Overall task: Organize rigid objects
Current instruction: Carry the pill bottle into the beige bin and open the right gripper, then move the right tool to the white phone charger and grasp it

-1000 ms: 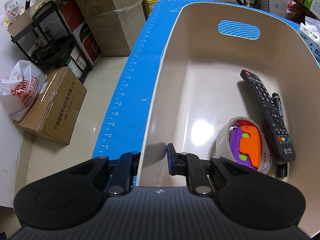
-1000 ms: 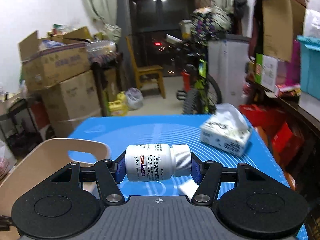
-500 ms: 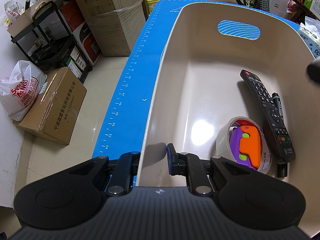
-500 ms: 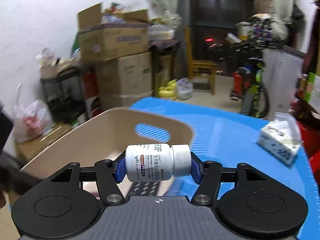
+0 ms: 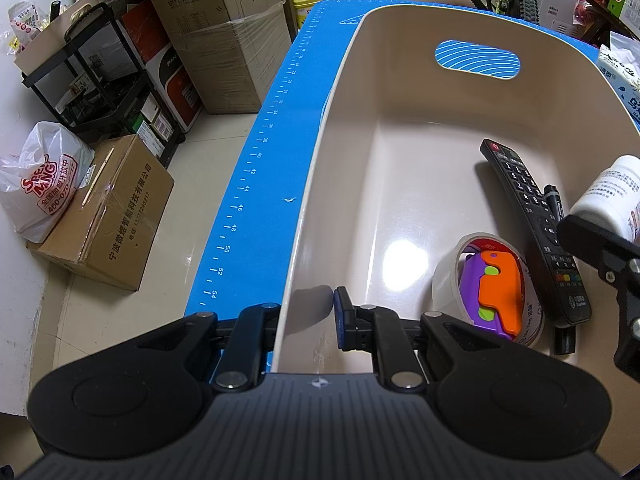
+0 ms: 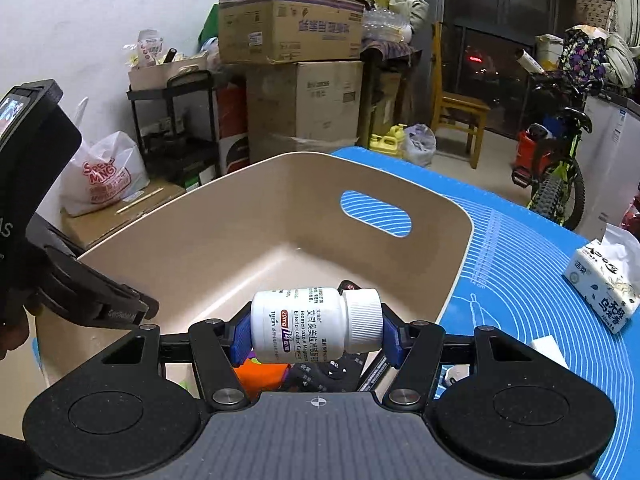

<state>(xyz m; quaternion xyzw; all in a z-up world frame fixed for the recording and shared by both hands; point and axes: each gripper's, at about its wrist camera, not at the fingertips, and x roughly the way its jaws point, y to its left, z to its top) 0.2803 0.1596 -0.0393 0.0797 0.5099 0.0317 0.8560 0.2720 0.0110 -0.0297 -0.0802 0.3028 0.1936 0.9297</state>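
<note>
Right wrist: right gripper (image 6: 316, 330) clamps pill bottle (image 6: 308, 326) over bin (image 6: 452, 288)

Cluttered home storeroom, stacked cardboard boxes (image 6: 292, 36), bicycle (image 6: 556, 168), wooden chair (image 6: 460, 112)

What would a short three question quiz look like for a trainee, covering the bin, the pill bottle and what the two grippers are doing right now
1. True or false: the right gripper holds the white pill bottle sideways above the beige bin.
2. What does the left gripper clamp? A) the remote B) the bin's near wall C) the tape roll
3. Fill in: the orange and purple toy lies inside the ____.

Key
1. True; its cap points to the right in the right wrist view.
2. B; one finger is outside the wall, one inside. The remote lies loose on the bin floor.
3. Tape roll.
</note>
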